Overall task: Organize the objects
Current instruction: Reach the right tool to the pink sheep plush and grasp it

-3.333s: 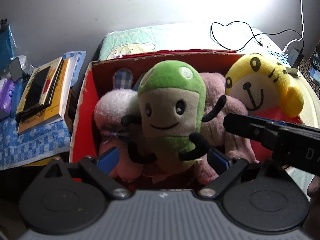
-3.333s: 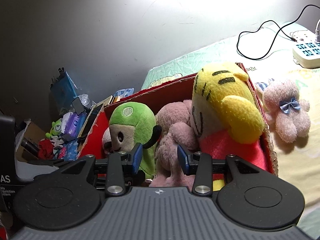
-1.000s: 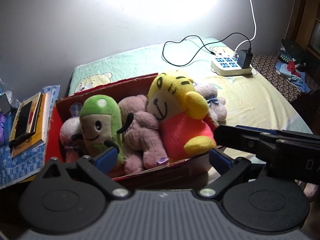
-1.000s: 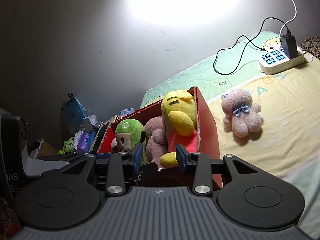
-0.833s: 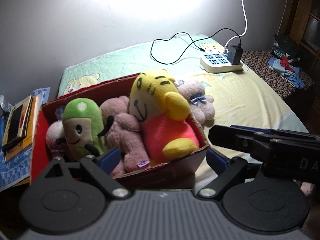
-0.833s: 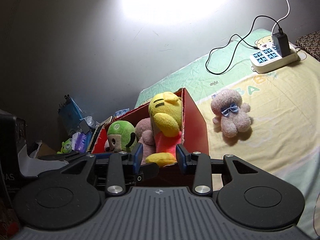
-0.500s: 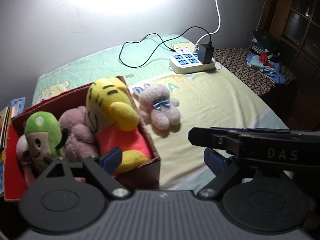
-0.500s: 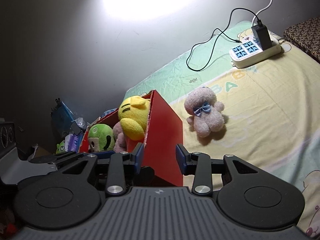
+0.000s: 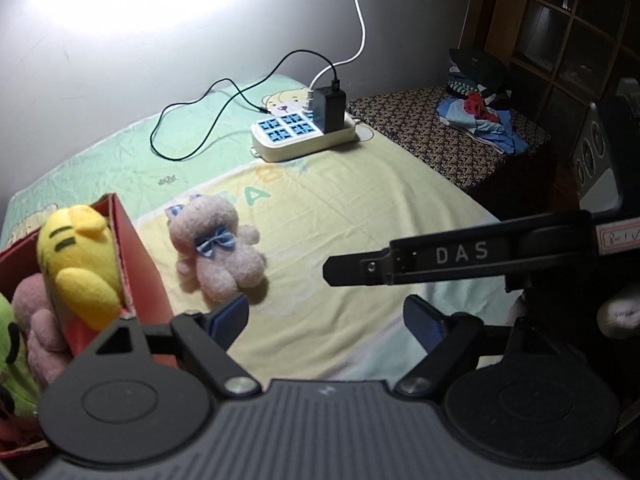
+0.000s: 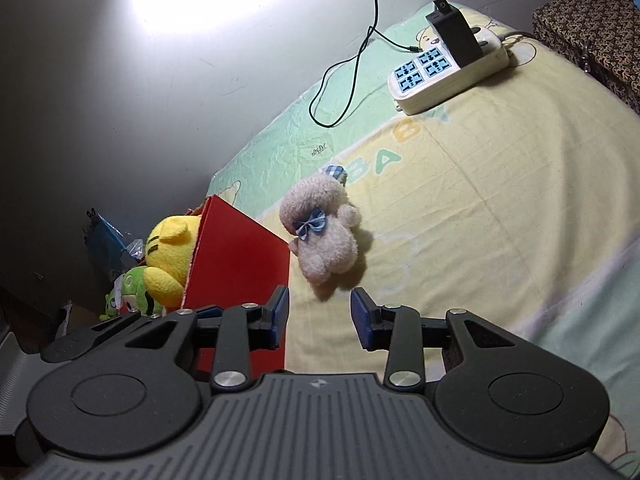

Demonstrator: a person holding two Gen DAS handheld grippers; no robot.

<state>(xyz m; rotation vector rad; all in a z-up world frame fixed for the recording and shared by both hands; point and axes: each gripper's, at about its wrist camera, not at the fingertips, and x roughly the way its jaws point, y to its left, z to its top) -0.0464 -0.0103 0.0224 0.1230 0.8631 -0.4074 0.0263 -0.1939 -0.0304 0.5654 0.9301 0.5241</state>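
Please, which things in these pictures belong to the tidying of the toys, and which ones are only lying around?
Part of the job:
- pink bear with the blue bow, lying on the sheet beside the box
- red box
- yellow plush in the box

Just lying about:
- power strip with a black charger
- black cable
- pile of clothes

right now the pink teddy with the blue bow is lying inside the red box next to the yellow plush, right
Not quite. The pink teddy with the blue bow lies on the bedsheet outside the red box, beside its wall. The yellow plush is in the box. The right wrist view shows this.
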